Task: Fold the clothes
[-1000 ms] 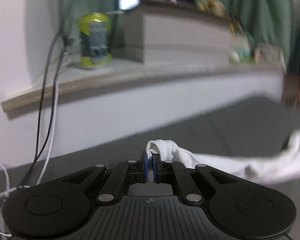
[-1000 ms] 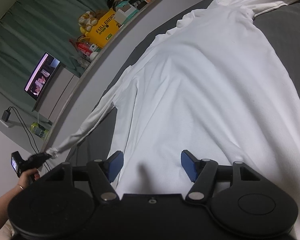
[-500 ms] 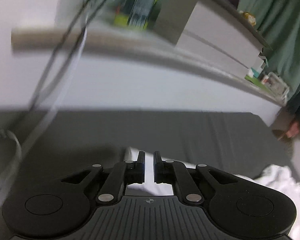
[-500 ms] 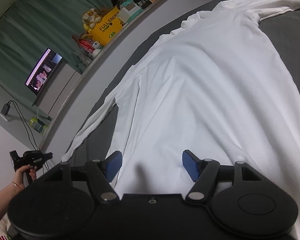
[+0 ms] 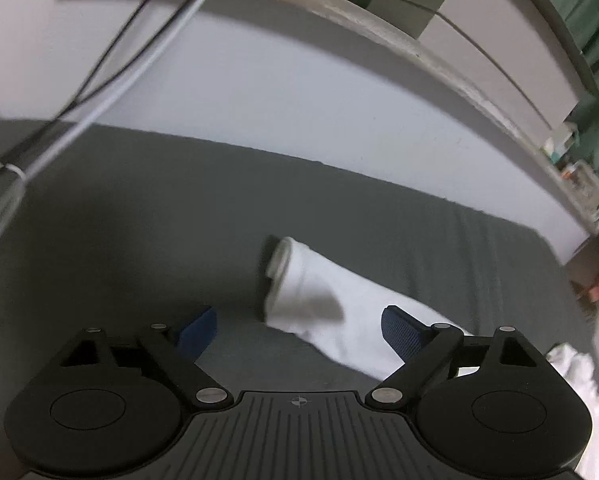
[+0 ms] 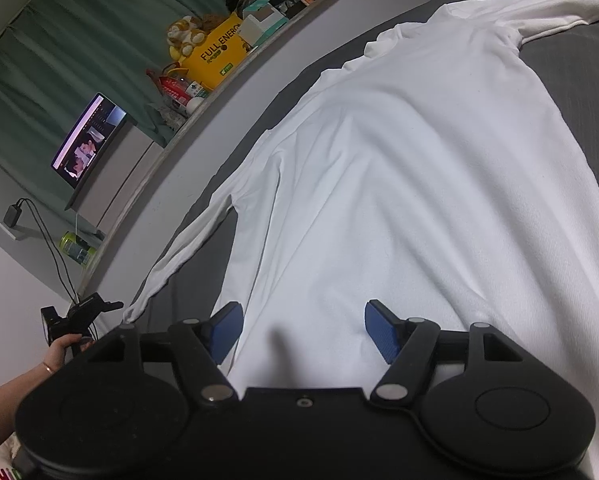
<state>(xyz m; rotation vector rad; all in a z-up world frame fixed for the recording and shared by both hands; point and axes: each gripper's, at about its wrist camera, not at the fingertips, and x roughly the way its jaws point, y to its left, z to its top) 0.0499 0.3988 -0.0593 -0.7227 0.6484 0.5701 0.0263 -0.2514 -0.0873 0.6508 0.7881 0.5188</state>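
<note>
A white long-sleeved knit shirt (image 6: 399,184) is found spread flat on the dark grey bed sheet (image 5: 147,208), its collar toward the far end and its hem nearest the right wrist camera. One sleeve (image 6: 187,248) is seen extended to the left, its ribbed cuff (image 5: 281,266) lying flat on the sheet; the other sleeve (image 6: 555,12) is extended toward the far right. No fold is observed in body or sleeves, so the task is judged to be at the laying-out stage, with all folding outstanding. The left gripper (image 5: 299,328) is held just above the left cuff with its jaws spread wide and nothing between them; the cuff is not touched. The right gripper (image 6: 301,330) is likewise spread and empty, poised over the hem area; contact with the cloth cannot be determined. On the far ledge a green drink can (image 6: 77,248), a lit screen (image 6: 87,140) and a yellow box (image 6: 219,46) are noted, clear of the work. Sleeves are expected to be brought inward first.
</note>
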